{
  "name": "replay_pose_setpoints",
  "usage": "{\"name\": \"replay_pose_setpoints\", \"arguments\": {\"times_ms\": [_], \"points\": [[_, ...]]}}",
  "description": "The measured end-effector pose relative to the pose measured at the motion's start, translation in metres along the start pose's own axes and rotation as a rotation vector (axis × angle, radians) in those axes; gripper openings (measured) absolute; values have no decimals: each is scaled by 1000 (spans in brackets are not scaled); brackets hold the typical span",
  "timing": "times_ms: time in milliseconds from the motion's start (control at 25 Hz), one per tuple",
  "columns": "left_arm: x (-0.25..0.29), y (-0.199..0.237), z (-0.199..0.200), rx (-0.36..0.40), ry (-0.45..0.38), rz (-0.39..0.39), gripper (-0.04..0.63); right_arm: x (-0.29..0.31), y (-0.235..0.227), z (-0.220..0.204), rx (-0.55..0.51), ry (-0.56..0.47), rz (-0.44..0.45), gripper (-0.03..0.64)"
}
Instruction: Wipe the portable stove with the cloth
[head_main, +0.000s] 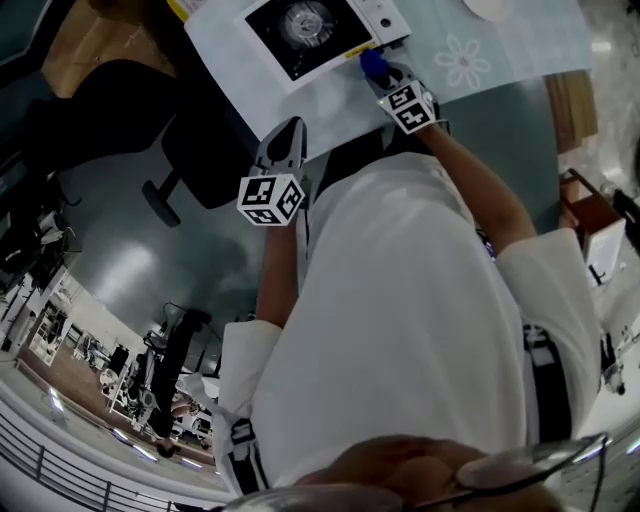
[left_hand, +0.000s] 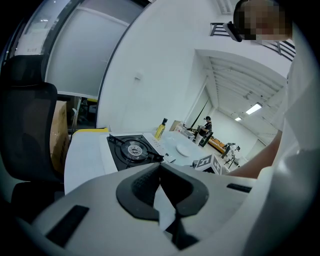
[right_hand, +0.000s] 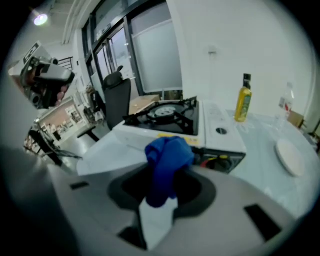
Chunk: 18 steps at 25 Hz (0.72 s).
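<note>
With the cloth (right_hand: 169, 152) pinched in my right gripper (right_hand: 167, 175) near the stove (right_hand: 172, 120) and my left gripper (left_hand: 160, 172) clenched empty, wiping looks unstarted.

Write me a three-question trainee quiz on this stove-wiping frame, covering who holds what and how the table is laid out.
1. True or false: the left gripper is holding the blue cloth.
2. In the right gripper view, what stands to the right of the portable stove?
A. a bottle of yellow liquid
B. a kettle
C. a mug
3. Fill in: the left gripper's jaws stand ______ (apart / together), with nothing between them.

Key
1. False. The right gripper is shut on the blue cloth.
2. A
3. together
</note>
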<state>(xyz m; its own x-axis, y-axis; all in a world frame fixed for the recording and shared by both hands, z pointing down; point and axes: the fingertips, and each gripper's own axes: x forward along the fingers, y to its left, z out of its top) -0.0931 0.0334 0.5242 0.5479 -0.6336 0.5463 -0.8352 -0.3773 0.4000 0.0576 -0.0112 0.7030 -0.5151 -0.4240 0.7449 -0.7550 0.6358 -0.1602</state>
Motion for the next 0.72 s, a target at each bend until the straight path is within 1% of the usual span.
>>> {"name": "replay_pose_setpoints", "arguments": {"times_ms": [320,520,720], "points": [[-4,-1,-4,1,8,-19,32,8,12,3,9,22,3,132],[-8,8,-5,-5,5,-12,32,16,26,9,23,28,36,132],[-18,21,-8,-19,-3,6,32,24,35,15,56,35,46,133]]}}
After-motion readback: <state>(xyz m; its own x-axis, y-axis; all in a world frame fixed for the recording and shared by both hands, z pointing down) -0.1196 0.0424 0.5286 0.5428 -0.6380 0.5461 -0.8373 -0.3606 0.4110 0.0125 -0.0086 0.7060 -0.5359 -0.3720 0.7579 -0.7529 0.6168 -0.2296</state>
